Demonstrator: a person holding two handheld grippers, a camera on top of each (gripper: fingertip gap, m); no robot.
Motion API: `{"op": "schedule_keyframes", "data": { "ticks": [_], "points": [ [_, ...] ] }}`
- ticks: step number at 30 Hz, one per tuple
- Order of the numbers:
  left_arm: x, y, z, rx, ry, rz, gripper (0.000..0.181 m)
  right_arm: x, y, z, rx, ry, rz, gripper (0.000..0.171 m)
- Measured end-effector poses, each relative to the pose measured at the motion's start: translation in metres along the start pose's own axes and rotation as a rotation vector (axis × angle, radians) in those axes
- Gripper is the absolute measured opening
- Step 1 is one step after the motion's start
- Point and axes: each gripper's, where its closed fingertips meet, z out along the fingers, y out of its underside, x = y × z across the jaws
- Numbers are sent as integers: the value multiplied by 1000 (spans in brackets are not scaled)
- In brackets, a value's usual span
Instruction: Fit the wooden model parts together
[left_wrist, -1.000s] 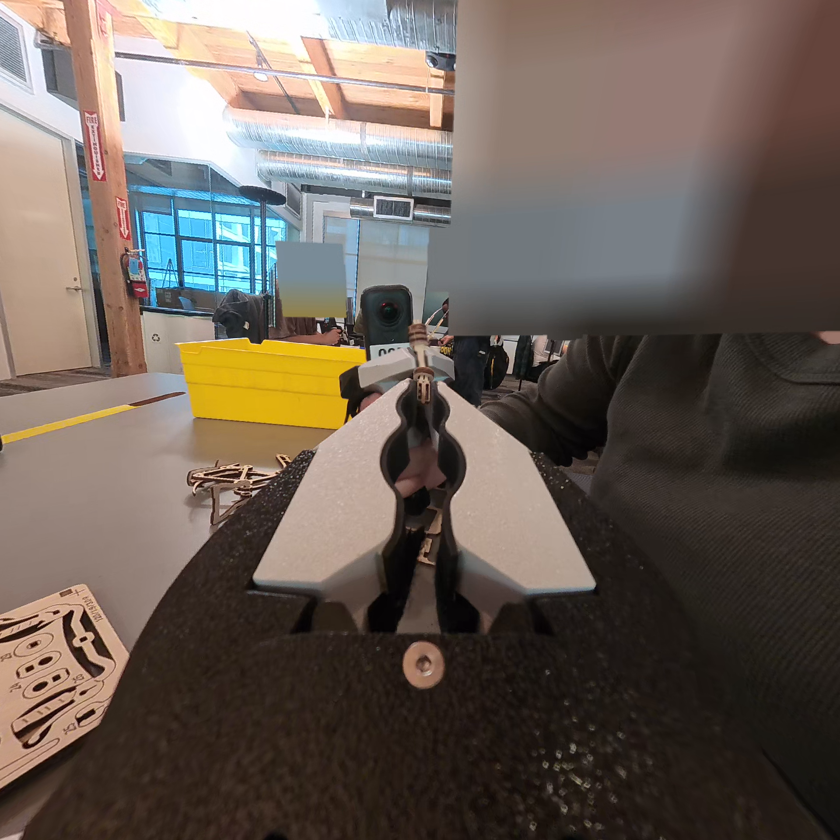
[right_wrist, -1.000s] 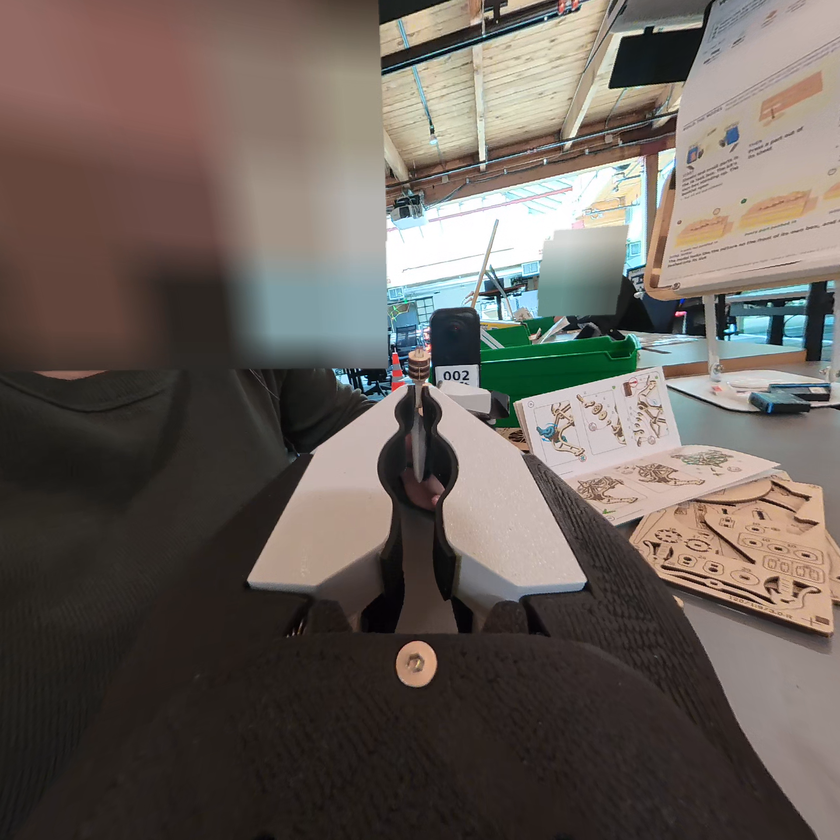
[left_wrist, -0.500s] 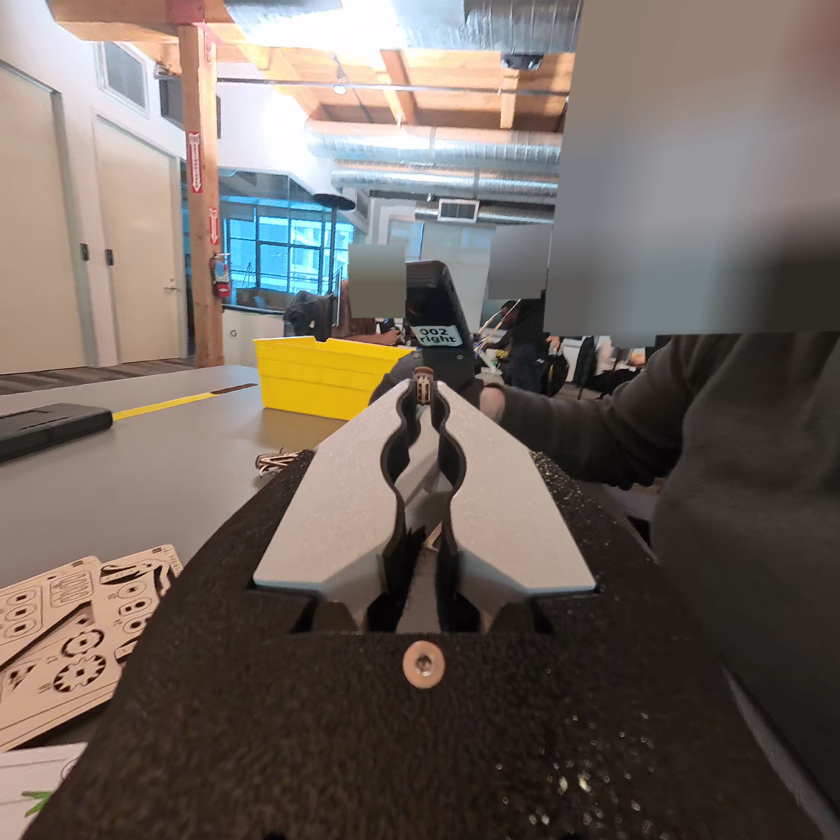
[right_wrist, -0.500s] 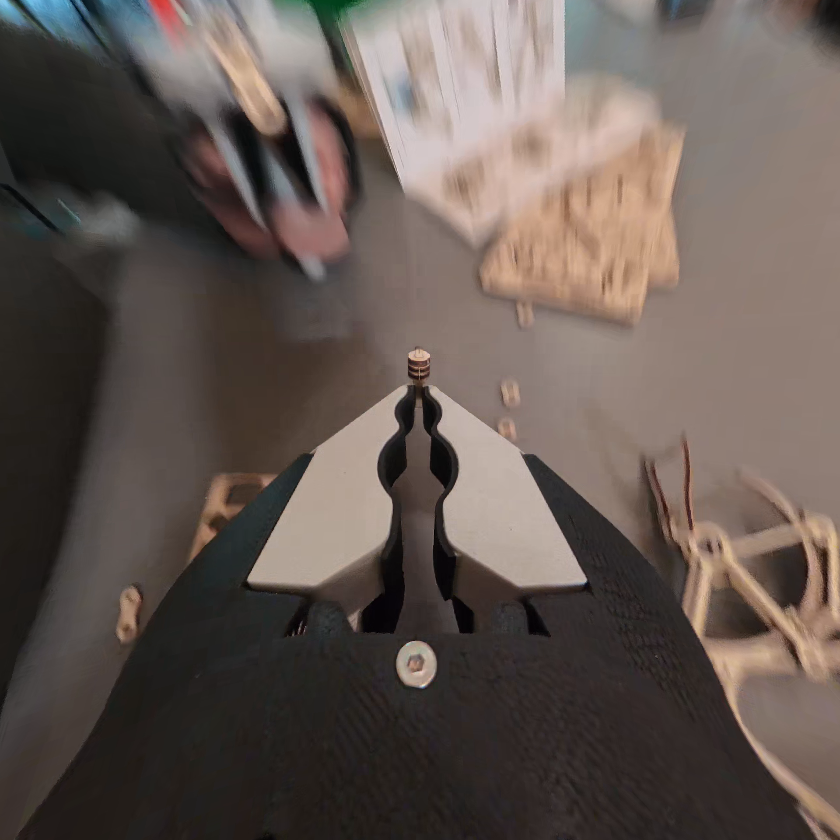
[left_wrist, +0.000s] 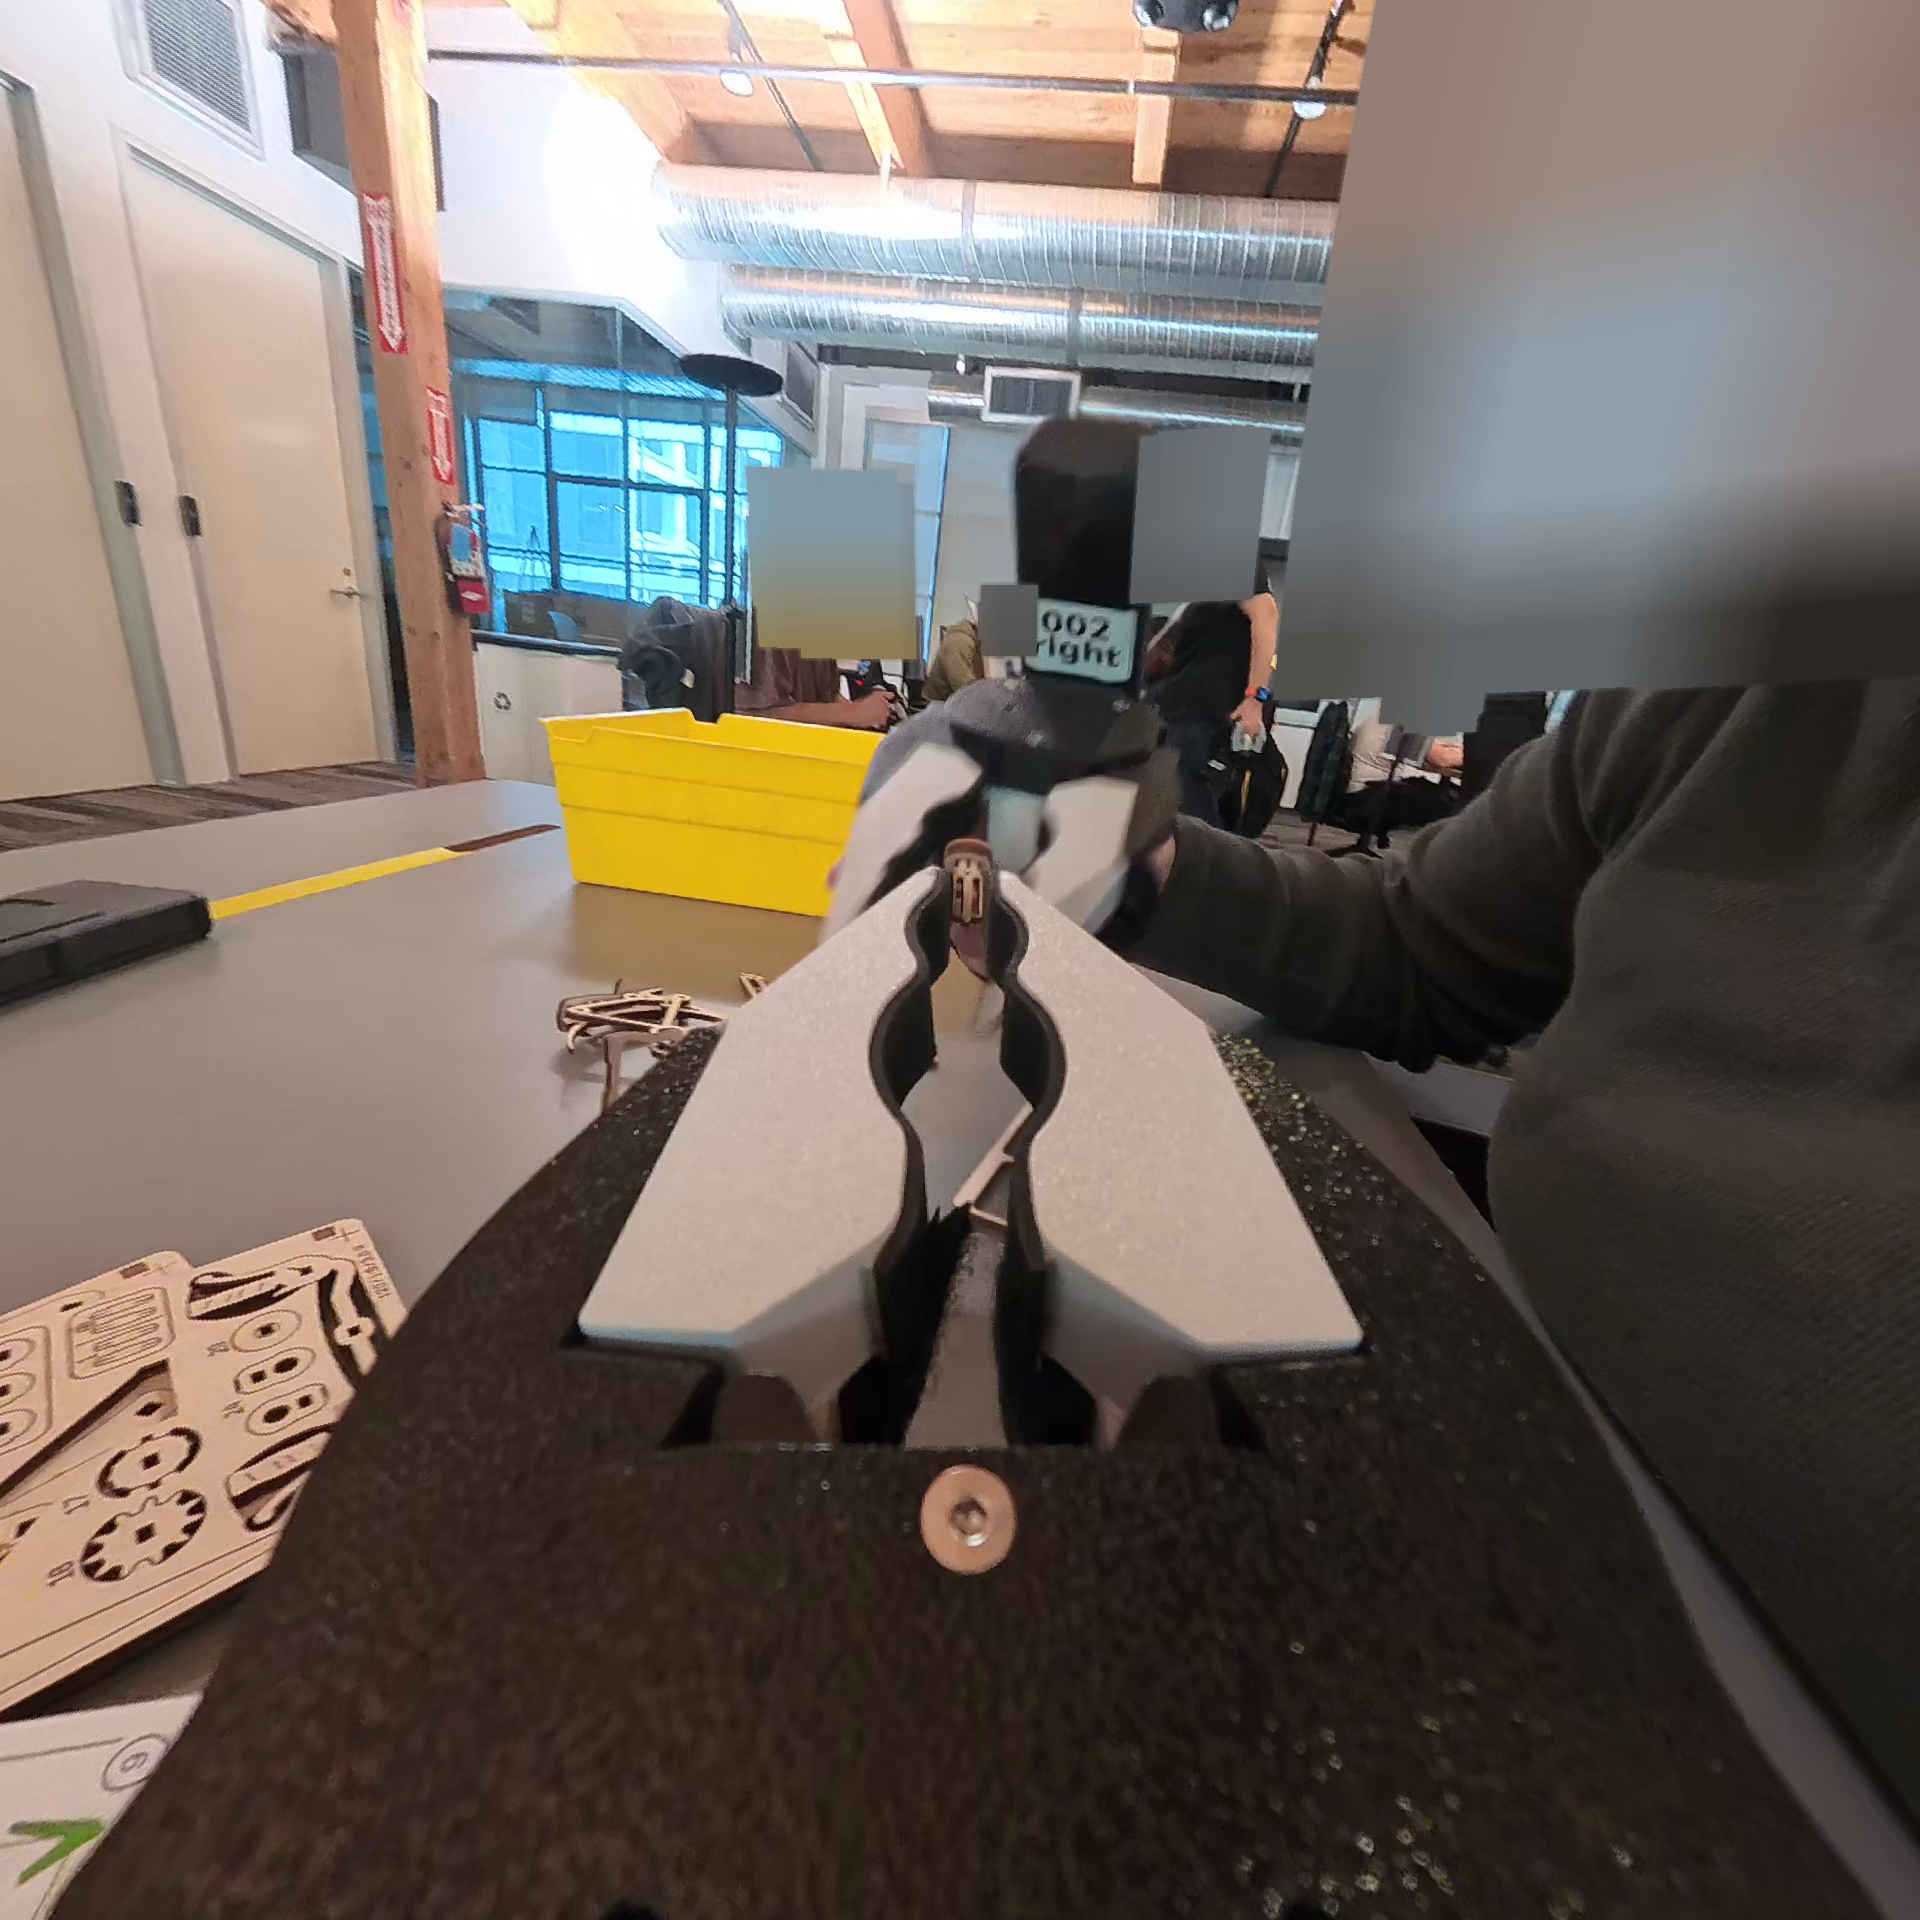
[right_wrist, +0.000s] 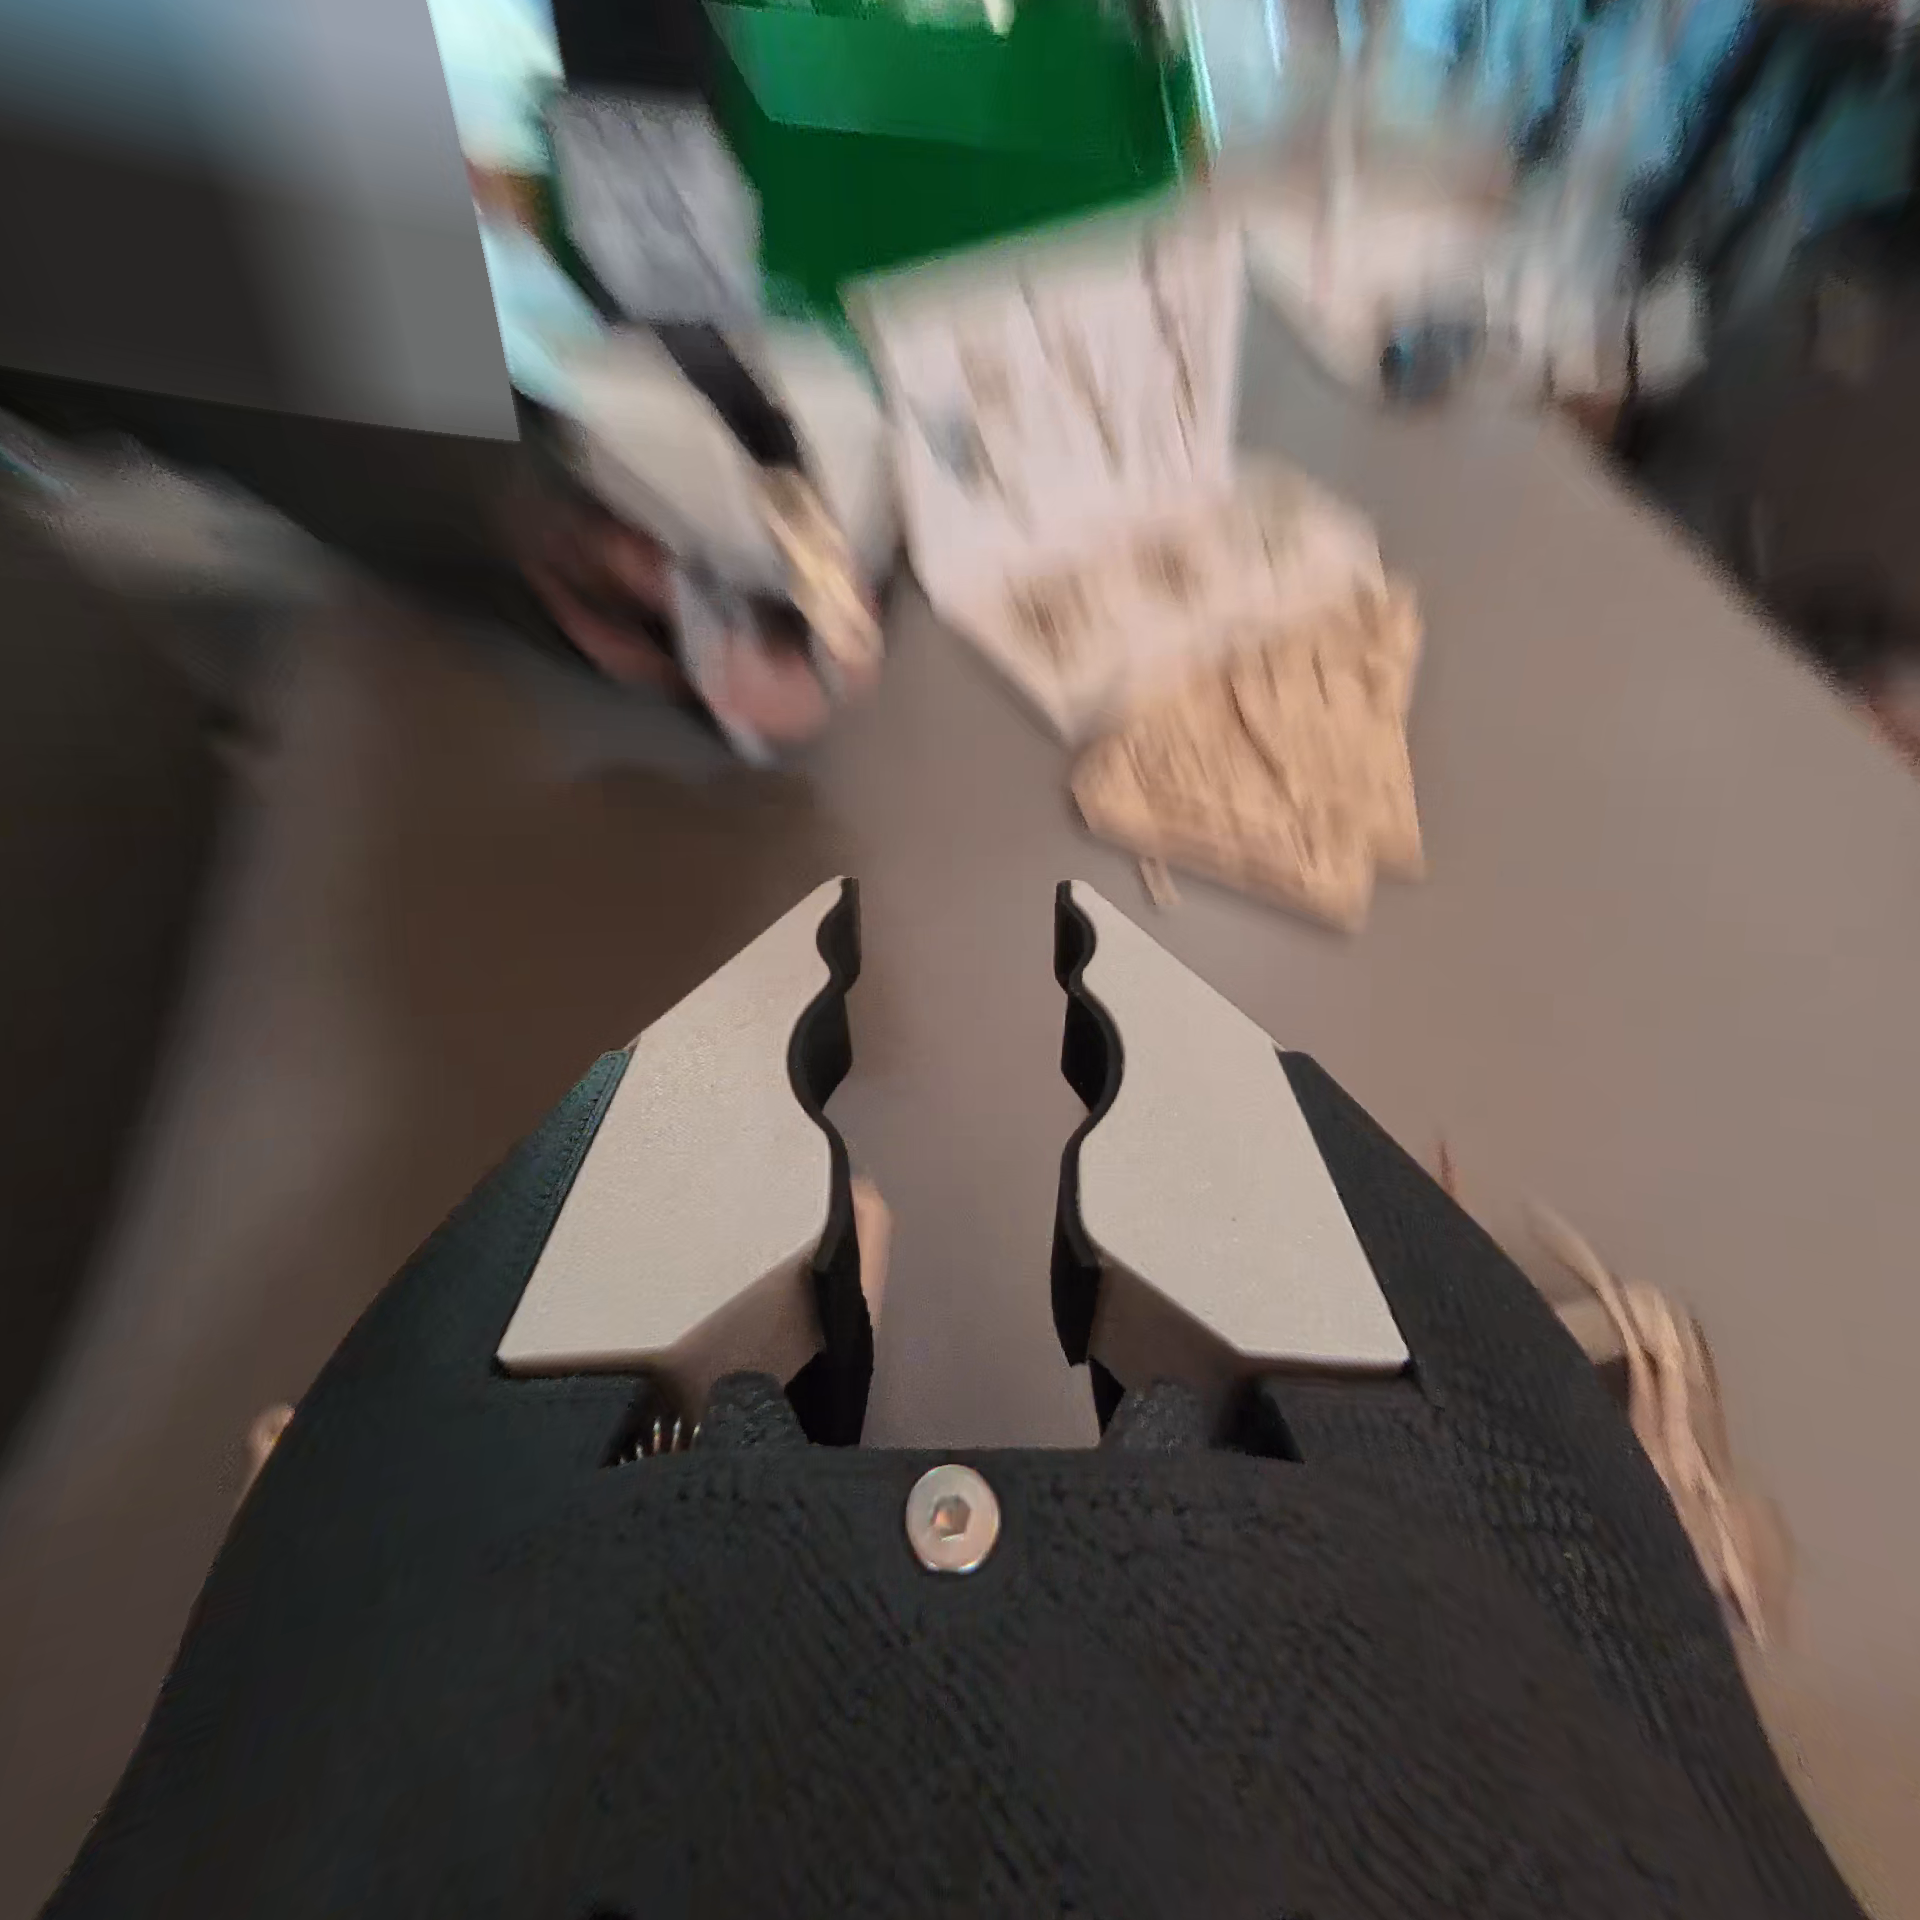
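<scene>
Closest in, the left gripper (left_wrist: 968, 883) is clenched, its jaws pinching a small wooden part (left_wrist: 966, 891) right at the tips, so one piece of the model sits up there, held upright and clear of the grey table (left_wrist: 312, 1039). The right gripper (right_wrist: 956, 899) is a different story: its jaws stand wide apart with nothing between them, only bare tabletop showing through the gap, and that whole view is smeared with motion blur. Down at the left edge lie punched plywood sheets (left_wrist: 135, 1423), and a little farther out a loose wooden frame piece (left_wrist: 634, 1013) rests flat on the table. Beyond the left fingertips the right gripper shows again, tilted down over the table, just past the held part. Farther back sits a yellow bin (left_wrist: 707, 821), and in the blurred right view an instruction booklet (right_wrist: 1070, 436) and more wooden sheets (right_wrist: 1257, 779) lie ahead, with a green bin (right_wrist: 956, 135) behind. The risk from here, as I read it: that tip-only pinch on such a tiny part could let it twist or pop out if the other piece is pushed on off-axis, and a fast, blurry approach by the empty claw could knock it loose.
</scene>
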Motion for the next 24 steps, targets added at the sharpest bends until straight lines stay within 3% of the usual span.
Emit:
{"op": "schedule_keyframes", "data": {
  "ticks": [4, 10, 15, 16, 20, 24],
  "points": [
    [7, 5, 3, -35, 46, -11, 4, -20, -27, -6, 183, -88, -7, 22],
    [16, 9, 5, -65, 90, 10, 4, -29, -29, -5, 216, -122, -9, 8],
    [16, 13, 6, -93, 75, 19, 3, -27, -23, -9, 184, -140, 31, 7],
    [14, 15, 6, -109, 52, 50, 5, -28, -21, -7, 169, -144, 63, 7],
    [17, 26, 6, -214, 9, 407, 47, -26, -4, -1, 58, -220, 261, 7],
    [29, 47, 4, -324, 63, 696, 53, -32, 9, 1, -14, -344, 509, 7]
  ]
}}
